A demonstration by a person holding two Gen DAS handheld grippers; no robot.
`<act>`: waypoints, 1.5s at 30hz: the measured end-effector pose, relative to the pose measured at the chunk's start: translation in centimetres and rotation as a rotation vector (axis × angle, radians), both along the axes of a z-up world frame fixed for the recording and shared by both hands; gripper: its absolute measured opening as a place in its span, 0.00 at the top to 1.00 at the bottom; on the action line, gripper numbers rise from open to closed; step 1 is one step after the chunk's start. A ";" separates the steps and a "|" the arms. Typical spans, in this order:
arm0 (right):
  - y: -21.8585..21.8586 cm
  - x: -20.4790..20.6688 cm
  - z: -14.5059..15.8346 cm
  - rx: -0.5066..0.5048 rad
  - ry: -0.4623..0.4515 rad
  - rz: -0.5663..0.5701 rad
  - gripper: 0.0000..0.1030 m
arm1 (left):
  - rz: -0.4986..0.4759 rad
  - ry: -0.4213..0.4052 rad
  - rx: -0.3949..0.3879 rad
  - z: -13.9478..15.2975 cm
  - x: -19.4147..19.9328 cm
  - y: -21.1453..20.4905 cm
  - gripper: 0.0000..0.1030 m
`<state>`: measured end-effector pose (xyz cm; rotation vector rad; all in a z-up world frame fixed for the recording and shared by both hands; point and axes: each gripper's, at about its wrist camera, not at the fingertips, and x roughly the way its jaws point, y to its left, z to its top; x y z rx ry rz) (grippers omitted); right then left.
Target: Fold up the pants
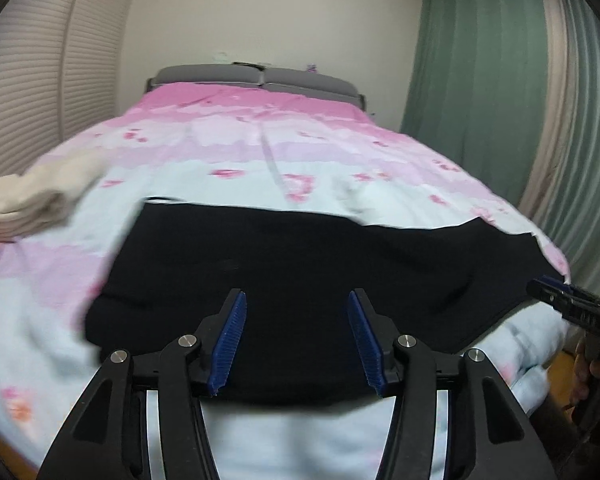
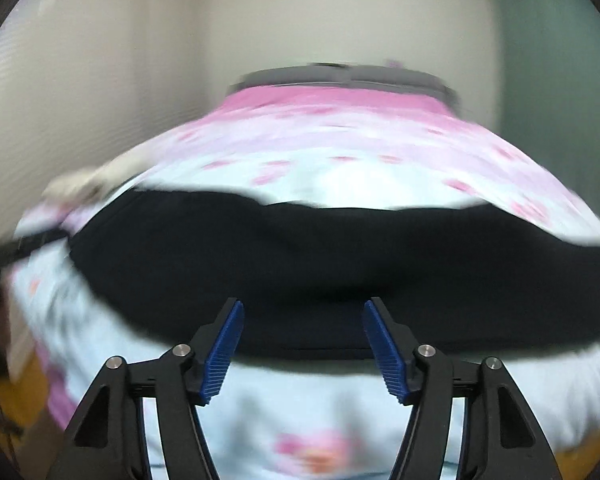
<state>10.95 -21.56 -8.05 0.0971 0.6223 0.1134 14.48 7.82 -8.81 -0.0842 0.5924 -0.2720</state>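
Black pants [image 1: 300,256] lie spread flat across the near end of a bed with a pink and pale blue cover [image 1: 260,148]. My left gripper [image 1: 297,294] hovers over their near edge, open, with nothing pressed between its blue pads [image 1: 230,344]. In the blurred right wrist view the same pants [image 2: 340,256] stretch across the bed. My right gripper [image 2: 304,303] stands open above their near hem, holding nothing. The right gripper's dark tip [image 1: 556,296] also shows at the pants' right end, with a person's hand [image 1: 592,380] behind it.
A cream folded garment [image 1: 24,204] sits on the bed's left side. A grey headboard [image 1: 256,76] stands at the far end. Green curtains [image 1: 472,80] hang on the right, ribbed blinds [image 1: 28,80] on the left. Wooden floor [image 1: 560,372] shows beside the bed.
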 end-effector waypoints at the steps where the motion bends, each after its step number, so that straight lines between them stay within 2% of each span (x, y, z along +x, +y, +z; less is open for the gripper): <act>1: -2.5 0.2 0.0 0.033 0.013 -0.068 0.35 | -0.017 0.009 -0.010 -0.2 0.6 -1.9 0.49; 4: -9.2 0.2 -0.7 0.124 0.047 -0.235 0.32 | -0.047 0.025 -0.038 -0.6 1.9 -6.1 0.49; 8: -18.1 0.1 -2.1 0.299 0.124 -0.448 0.31 | -0.079 0.029 -0.048 -1.0 2.6 -12.1 0.48; 13: -26.0 -0.8 -2.7 0.425 0.127 -0.599 0.31 | -0.136 0.079 -0.109 -2.2 3.5 -20.1 0.45; 16: -30.4 -1.6 -3.7 0.472 0.128 -0.680 0.31 | -0.166 0.086 -0.110 -3.0 3.7 -24.2 0.45; 18: -33.2 -2.3 -5.1 0.540 0.135 -0.725 0.30 | -0.187 0.085 -0.097 -3.6 3.7 -26.6 0.45; 21: -35.8 -2.3 -6.9 0.604 0.146 -0.728 0.30 | -0.199 0.108 -0.089 -4.6 3.9 -28.6 0.45; 27: -38.5 -1.9 -9.4 0.641 0.135 -0.738 0.31 | -0.230 0.133 -0.039 -5.4 4.1 -31.6 0.45; 31: -40.4 -1.5 -10.4 0.666 0.086 -0.783 0.33 | -0.260 0.136 -0.031 -5.5 4.1 -34.2 0.45; 32: -40.9 -1.4 -10.5 0.665 0.078 -0.788 0.38 | -0.267 0.136 -0.032 -5.5 4.1 -34.8 0.45; 34: -42.0 -0.5 -10.8 0.650 0.090 -0.770 0.73 | -0.281 0.139 -0.035 -5.4 4.2 -36.2 0.45; 35: -42.5 -0.1 -11.1 0.647 0.111 -0.762 0.95 | -0.287 0.139 -0.037 -5.4 4.3 -36.8 0.45; 37: -43.4 0.3 -10.7 0.635 0.100 -0.769 0.96 | -0.298 0.138 -0.045 -5.3 4.5 -37.8 0.45; 39: -43.8 0.7 -9.1 0.561 0.068 -0.758 0.96 | -0.306 0.130 -0.049 -5.1 4.7 -38.6 0.45; 41: -44.3 1.0 -8.2 0.555 0.050 -0.739 0.96 | -0.316 0.120 -0.051 -4.9 5.0 -39.5 0.45; 45: -45.1 2.3 -10.0 0.575 0.168 -0.711 0.96 | -0.311 0.119 -0.056 -5.0 5.1 -39.6 0.45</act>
